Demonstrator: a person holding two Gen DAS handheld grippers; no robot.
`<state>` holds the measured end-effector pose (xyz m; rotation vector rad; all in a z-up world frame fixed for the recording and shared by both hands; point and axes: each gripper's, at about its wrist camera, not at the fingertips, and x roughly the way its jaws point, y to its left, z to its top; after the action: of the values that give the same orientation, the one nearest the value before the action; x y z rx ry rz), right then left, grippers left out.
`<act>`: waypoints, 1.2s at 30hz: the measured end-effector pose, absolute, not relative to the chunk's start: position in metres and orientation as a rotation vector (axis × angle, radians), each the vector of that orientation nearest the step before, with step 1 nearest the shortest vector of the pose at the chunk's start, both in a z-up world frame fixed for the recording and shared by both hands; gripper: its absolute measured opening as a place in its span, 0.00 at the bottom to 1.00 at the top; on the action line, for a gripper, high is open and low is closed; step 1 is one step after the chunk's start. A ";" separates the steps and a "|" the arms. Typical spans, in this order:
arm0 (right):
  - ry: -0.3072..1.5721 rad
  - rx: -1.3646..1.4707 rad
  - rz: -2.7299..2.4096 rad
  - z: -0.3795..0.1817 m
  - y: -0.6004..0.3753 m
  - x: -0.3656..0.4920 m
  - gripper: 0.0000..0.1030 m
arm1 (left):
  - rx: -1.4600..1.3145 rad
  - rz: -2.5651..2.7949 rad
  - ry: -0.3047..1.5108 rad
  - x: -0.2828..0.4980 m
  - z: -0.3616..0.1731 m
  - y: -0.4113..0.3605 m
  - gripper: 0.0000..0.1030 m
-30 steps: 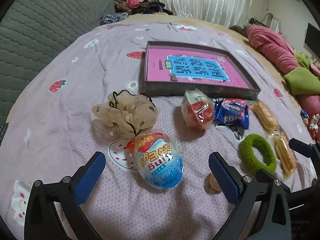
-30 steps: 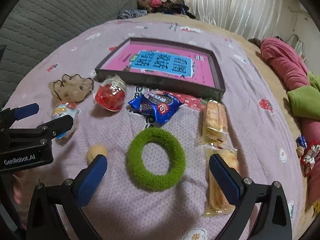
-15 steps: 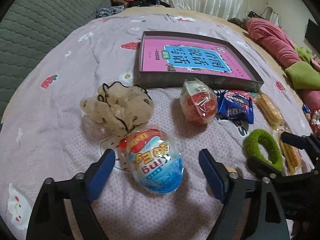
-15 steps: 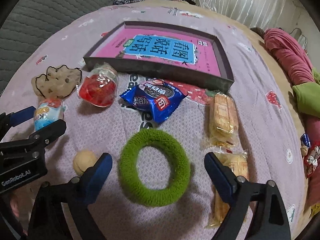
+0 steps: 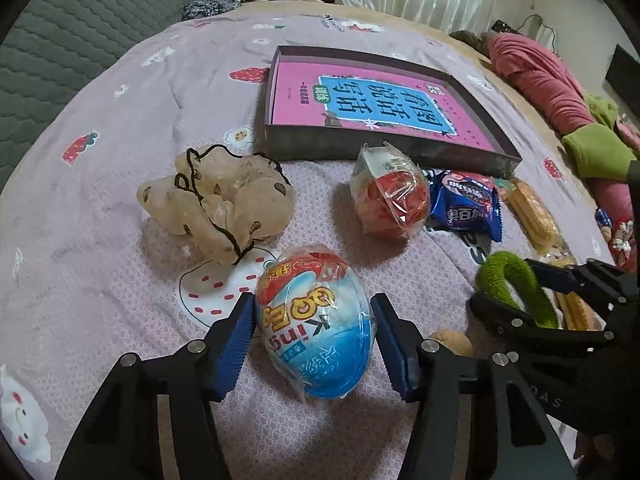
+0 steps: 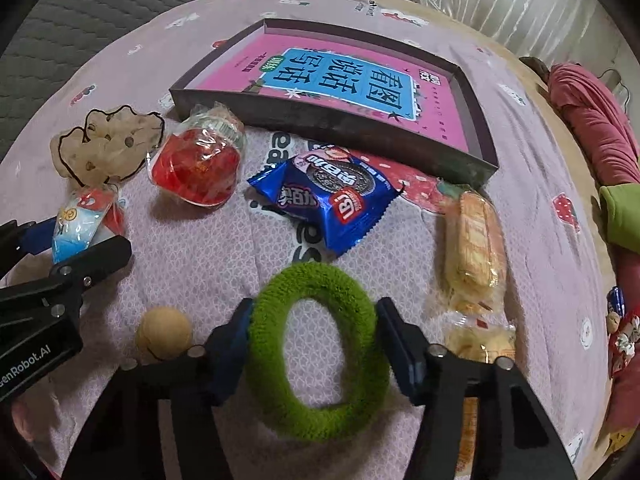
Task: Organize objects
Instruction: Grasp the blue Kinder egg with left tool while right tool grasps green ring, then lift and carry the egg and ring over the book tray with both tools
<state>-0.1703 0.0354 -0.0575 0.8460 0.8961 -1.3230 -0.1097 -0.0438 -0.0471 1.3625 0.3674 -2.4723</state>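
Observation:
A blue-and-red wrapped toy egg (image 5: 316, 332) lies on the lilac bedspread. My left gripper (image 5: 314, 300) is closing on it, and both blue pads touch its sides. A fuzzy green hair ring (image 6: 316, 280) sits between the pads of my right gripper (image 6: 314, 308), whose jaws are closing and squeeze it into an oval. In the left wrist view the ring (image 5: 516, 280) stands tilted up in the right gripper (image 5: 524, 292). A shallow dark box (image 6: 332, 120) with a pink book in its bottom lies behind the objects.
A beige frilly scrunchie (image 5: 216, 208), a red jelly cup (image 5: 390, 204), a blue cookie packet (image 6: 324, 196), two biscuit packs (image 6: 472, 240) and a small tan ball (image 6: 164, 332) lie around. Pink and green bedding (image 5: 536, 76) is piled at the right, and a grey quilted headboard (image 5: 60, 40) stands at the left.
Both grippers narrowed from wide open. The left pads came in against the egg. The right gripper moved forward over the green ring and pinched it from round to oval.

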 end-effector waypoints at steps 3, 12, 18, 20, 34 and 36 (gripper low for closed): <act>0.871 0.848 -1.317 -0.055 0.040 -0.172 0.38 | 1.371 -2.461 0.356 -0.110 -0.048 -0.043 0.56; 0.752 0.883 -1.294 -0.044 0.055 -0.190 0.24 | 1.348 -2.457 0.327 -0.107 -0.043 -0.037 0.55; 0.706 0.874 -1.285 -0.031 0.071 -0.191 0.24 | 1.321 -2.460 0.326 -0.101 -0.036 -0.036 0.54; 0.699 0.875 -1.281 -0.028 0.075 -0.191 0.24 | 1.309 -2.466 0.323 -0.098 -0.031 -0.035 0.54; 0.618 0.818 -1.322 0.012 0.096 -0.192 0.24 | 1.238 -2.498 0.275 -0.079 0.004 -0.016 0.54; 0.606 0.813 -1.329 0.018 0.100 -0.194 0.24 | 1.226 -2.499 0.260 -0.077 0.011 -0.012 0.54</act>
<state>-0.1937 0.0999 0.0181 0.8125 0.6058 -1.3292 -0.0767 -0.0124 0.0110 1.2260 0.2598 -2.4994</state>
